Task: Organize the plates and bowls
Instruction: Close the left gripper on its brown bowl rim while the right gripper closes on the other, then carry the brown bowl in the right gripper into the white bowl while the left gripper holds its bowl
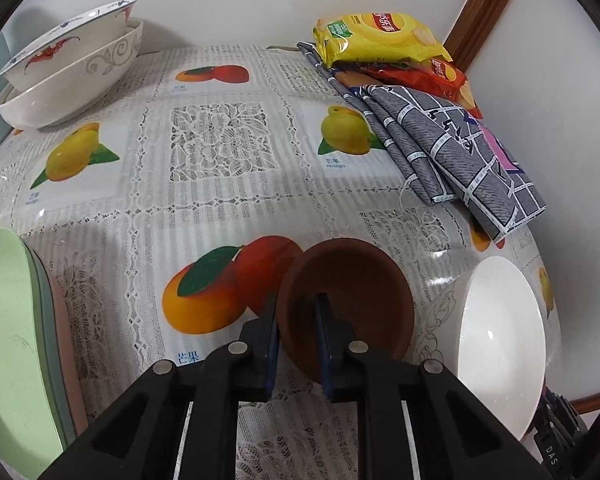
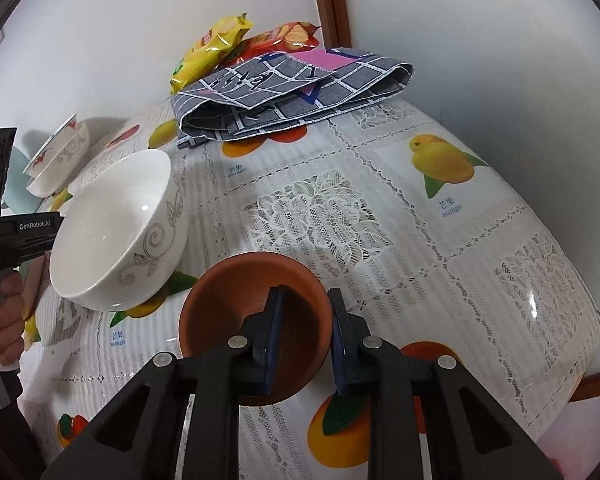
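- The left gripper [image 1: 296, 320] pinches the rim of a dark brown round bowl [image 1: 360, 292]: one blue-padded finger sits inside the bowl and the other outside, against the wall.
- The right gripper [image 2: 306, 312] clamps a reddish-brown round bowl [image 2: 236, 300] the same way, with its left finger inside and its right finger outside.
- Whether either bowl rests on the lace-and-fruit-print tablecloth [image 1: 220, 152] or hangs just above it, I cannot tell.
- A glossy white bowl with a grey scroll pattern [image 2: 112, 232] stands between the two grippers, just beside each brown bowl (tilted in the right wrist view).
- At the far corner, a red-and-blue painted bowl [image 1: 60, 44] nests inside a larger white scroll-patterned bowl [image 1: 72, 88].
- A stack of pale green plates [image 1: 4, 320] lies at the table's left edge.
- A folded grey checked cloth [image 1: 452, 148] lies near the wall, with a yellow snack packet [image 1: 380, 36] on top of a red packet [image 1: 428, 76].
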The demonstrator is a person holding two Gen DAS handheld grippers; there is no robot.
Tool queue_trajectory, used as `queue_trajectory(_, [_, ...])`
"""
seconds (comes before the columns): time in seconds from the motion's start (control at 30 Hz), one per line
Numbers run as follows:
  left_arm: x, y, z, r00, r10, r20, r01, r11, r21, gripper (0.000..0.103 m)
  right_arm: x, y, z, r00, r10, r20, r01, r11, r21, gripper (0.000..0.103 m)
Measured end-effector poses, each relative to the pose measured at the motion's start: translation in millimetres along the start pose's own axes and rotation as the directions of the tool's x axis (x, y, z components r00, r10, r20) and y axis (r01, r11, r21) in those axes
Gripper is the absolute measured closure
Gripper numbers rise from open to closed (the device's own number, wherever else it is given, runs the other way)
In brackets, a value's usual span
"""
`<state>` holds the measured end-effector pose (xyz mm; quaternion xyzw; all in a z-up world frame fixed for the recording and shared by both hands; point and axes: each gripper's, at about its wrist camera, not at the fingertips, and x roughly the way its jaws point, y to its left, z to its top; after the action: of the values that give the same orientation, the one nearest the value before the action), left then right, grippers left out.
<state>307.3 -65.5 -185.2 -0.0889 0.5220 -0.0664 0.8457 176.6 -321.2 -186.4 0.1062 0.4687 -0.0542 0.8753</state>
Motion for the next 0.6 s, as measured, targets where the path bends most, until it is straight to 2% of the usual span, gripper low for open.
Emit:
queue_trajectory(0.1, [-3.1,-1.3,-2.0,1.0,0.003,0.007,-0.003,1.0,0.015,0.092,-2.5,-0.9,1.3,1.0,0.025,0.001,-0.025,1.0,0.014,0.091])
queue_trajectory(0.6, [-29.1,5.3,-14.5,0.999,-0.022,0.026,0.022,1.0,0.009,0.094,-20.2,1.8,2.5,0.999,0.016,0.037,-0.017,0.999,0.038,0.093])
